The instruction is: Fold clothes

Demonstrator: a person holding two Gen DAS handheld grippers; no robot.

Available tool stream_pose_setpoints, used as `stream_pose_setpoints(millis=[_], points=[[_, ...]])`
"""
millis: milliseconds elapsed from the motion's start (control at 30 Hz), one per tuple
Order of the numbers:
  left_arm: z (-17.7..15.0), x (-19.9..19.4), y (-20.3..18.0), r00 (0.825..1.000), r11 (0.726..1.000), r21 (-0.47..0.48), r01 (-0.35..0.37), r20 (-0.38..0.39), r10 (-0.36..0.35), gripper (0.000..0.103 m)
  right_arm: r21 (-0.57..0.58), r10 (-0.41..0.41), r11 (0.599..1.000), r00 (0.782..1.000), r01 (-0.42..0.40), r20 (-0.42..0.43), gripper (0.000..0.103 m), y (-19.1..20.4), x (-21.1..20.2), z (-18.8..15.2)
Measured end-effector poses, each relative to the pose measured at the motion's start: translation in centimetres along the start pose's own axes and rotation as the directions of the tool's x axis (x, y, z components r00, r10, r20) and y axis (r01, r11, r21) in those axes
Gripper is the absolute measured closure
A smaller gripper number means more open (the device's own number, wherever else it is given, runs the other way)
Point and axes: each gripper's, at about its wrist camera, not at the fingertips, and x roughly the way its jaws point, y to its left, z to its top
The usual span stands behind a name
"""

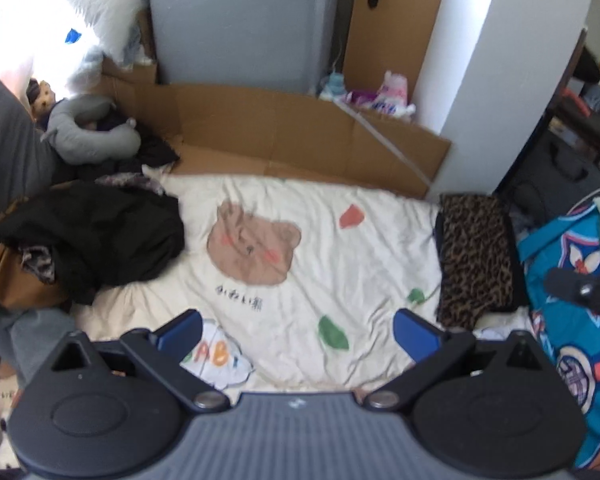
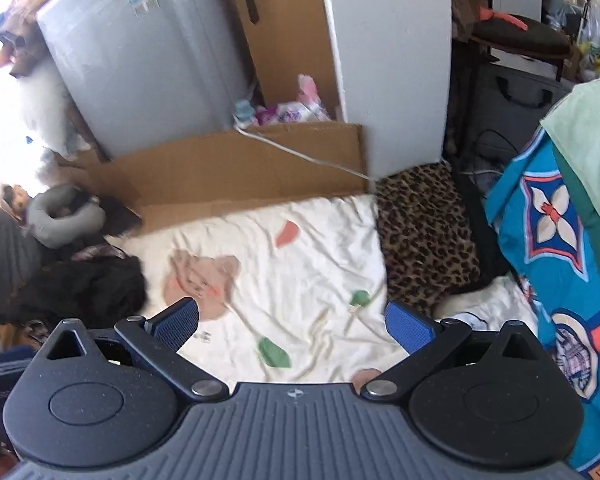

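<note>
Both claws are hanging over the bed with nothing in them. The left claw (image 1: 296,330) is sitting wide apart, and the right claw (image 2: 292,326) is spread apart too, both above the cream blanket (image 1: 320,248) with the bear print (image 1: 252,246).

Using that bear as the landmark: the black pile of clothes (image 1: 100,236) is lying just left of it, rumpled up and mixed with a brown garment (image 1: 12,280) and a patterned scrap. Well to the right of the bear, a leopard-print piece (image 1: 476,256) is already looking folded flat at the bed edge.

My guess is the black pile is next. It's looking soft, floppy and light, so it's probably going to sag and bunch once lifted. I'd be going for an outer edge or a collar or hem on the bear side, not the middle of the heap.
</note>
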Motion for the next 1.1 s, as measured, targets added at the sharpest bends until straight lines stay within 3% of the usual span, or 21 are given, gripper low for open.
stream_pose_setpoints(millis=[67,233,400,800,1100], points=[[0.0,0.5,-0.2,0.999,0.999,0.029,-0.04,-0.009,0.04,0.0,0.002,-0.001,1.0,1.0,0.001,-0.013,0.001,0.0,0.2,-0.2],[-0.2,0.6,-0.9,0.999,0.997,0.059,-0.04,-0.001,0.04,0.0,-0.061,-0.001,0.998,1.0,0.0,-0.017,0.001,0.8,0.5,-1.2],[-1.8,1.6,-1.0,0.998,0.998,0.034,-0.058,-0.021,0.058,0.0,-0.114,0.01,0.993,1.0,-0.012,-0.02,0.001,1.3,0.4,-2.3],[-5.9,1.4,-0.1,0.994,0.993,0.045,-0.112,-0.007,0.113,0.0,-0.067,-0.014,0.998,1.0,0.015,0.007,0.001,2.7,0.5,-4.1],[-7.1,2.2,2.7,0.989,0.991,-0.002,-0.133,-0.062,0.133,0.0,-0.057,0.018,0.998,1.0,-0.019,-0.022,0.001,3.8,0.7,-5.7]])
